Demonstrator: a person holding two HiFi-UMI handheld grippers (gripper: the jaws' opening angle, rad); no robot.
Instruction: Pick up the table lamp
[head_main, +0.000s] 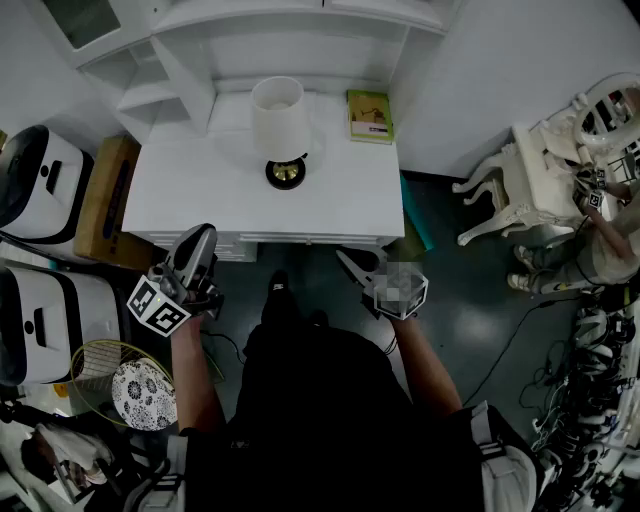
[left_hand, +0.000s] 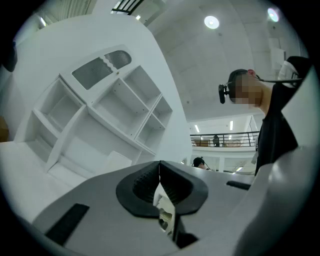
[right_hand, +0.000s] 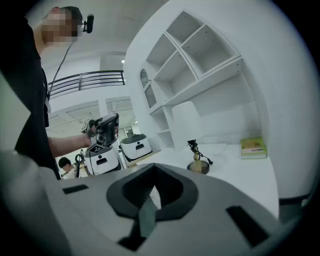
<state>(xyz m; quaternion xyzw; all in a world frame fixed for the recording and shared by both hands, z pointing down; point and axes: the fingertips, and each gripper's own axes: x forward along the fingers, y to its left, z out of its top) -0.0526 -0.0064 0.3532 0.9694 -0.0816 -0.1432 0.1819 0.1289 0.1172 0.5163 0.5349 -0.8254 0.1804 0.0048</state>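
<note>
The table lamp (head_main: 277, 122) stands upright on the white desk (head_main: 340, 200), with a white shade and a dark round base (head_main: 285, 173). In the right gripper view the lamp (right_hand: 192, 131) is ahead, its cord wound round the stem above the base (right_hand: 198, 167). Both grippers hover short of the desk's front edge, well apart from the lamp. My left gripper (head_main: 199, 238) is at the desk's left corner, tilted up at the shelves, its jaws (left_hand: 160, 172) shut and empty. At the desk's right front, my right gripper (head_main: 347, 260) is shut, with nothing between its jaws (right_hand: 154, 178).
A green book (head_main: 369, 116) lies at the desk's back right. White shelving (head_main: 180, 60) rises behind the desk. White appliances (head_main: 35, 175) and a cardboard box (head_main: 106, 196) stand left. A white ornate chair (head_main: 525, 185), another person and cables are on the right.
</note>
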